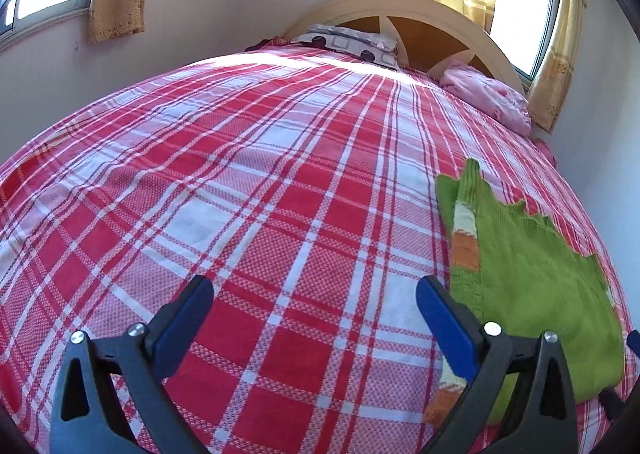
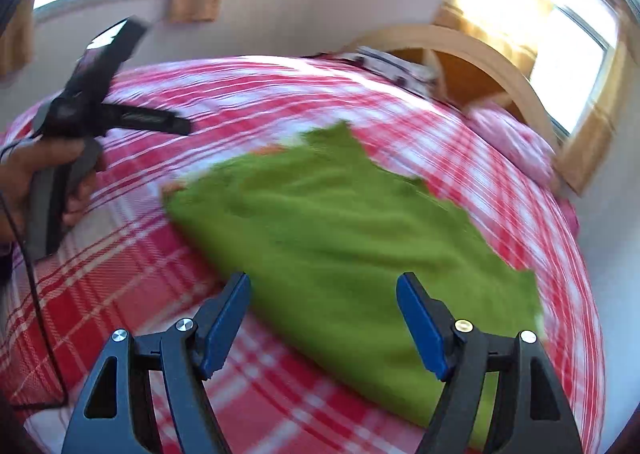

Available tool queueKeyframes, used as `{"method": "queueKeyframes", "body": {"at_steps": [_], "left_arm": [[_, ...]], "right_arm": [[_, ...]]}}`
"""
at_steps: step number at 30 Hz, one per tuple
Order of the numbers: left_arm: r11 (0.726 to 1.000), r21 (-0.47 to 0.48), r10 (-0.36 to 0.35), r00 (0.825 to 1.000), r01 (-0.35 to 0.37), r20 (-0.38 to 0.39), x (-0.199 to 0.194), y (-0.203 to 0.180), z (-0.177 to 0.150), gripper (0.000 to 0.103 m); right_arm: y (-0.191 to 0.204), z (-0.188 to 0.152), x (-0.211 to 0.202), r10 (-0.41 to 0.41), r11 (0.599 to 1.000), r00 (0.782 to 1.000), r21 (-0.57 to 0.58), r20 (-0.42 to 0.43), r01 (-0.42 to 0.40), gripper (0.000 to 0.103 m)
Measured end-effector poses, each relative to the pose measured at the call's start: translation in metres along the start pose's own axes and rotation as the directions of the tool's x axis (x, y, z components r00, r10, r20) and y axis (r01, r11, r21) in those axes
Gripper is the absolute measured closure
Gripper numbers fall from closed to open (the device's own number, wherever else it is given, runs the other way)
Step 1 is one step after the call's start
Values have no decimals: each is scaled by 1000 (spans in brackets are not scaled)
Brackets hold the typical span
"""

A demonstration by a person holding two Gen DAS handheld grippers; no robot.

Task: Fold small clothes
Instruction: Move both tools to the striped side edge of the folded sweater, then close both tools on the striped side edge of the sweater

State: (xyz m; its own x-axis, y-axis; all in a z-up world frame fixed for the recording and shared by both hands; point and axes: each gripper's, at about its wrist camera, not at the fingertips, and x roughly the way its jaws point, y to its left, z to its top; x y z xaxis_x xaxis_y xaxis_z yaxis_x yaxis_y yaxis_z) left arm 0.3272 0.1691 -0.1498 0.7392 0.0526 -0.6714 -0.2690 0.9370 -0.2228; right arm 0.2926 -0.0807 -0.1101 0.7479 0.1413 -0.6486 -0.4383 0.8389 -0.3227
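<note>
While the green knitted garment (image 2: 340, 230) lies flat on the plaid bed (image 1: 240, 193), I hold both grippers wide and empty: left gripper (image 1: 314, 294) beside it, right gripper (image 2: 324, 290) above it.

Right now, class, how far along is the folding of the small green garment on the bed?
Done: the green knit garment lies spread on the red plaid bedspread, possibly already folded once. In hand: nothing; the left gripper and right gripper have open, empty jaws, the right one over the garment. Left: gripping and further folds.

Green garment (image 2: 340, 238) on plaid bed (image 1: 248, 189)
</note>
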Motion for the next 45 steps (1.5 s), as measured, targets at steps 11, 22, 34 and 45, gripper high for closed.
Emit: {"method": "queueKeyframes", "body": {"at_steps": [11, 22, 34, 45], "left_arm": [[988, -65, -143, 987, 138, -75, 14, 11, 0, 0], [926, 6, -371, 913, 377, -169, 51, -13, 39, 0], [839, 48, -507, 810, 543, -296, 111, -70, 66, 9], [787, 24, -576, 749, 616, -329, 131, -92, 79, 39]], "right_arm": [[112, 31, 54, -52, 952, 999, -302, 16, 54, 40], [118, 37, 67, -95, 948, 995, -304, 2, 91, 78], [120, 36, 70, -106, 946, 994, -305, 16, 106, 78], [129, 35, 68, -123, 939, 992, -321, 25, 125, 78]]}}
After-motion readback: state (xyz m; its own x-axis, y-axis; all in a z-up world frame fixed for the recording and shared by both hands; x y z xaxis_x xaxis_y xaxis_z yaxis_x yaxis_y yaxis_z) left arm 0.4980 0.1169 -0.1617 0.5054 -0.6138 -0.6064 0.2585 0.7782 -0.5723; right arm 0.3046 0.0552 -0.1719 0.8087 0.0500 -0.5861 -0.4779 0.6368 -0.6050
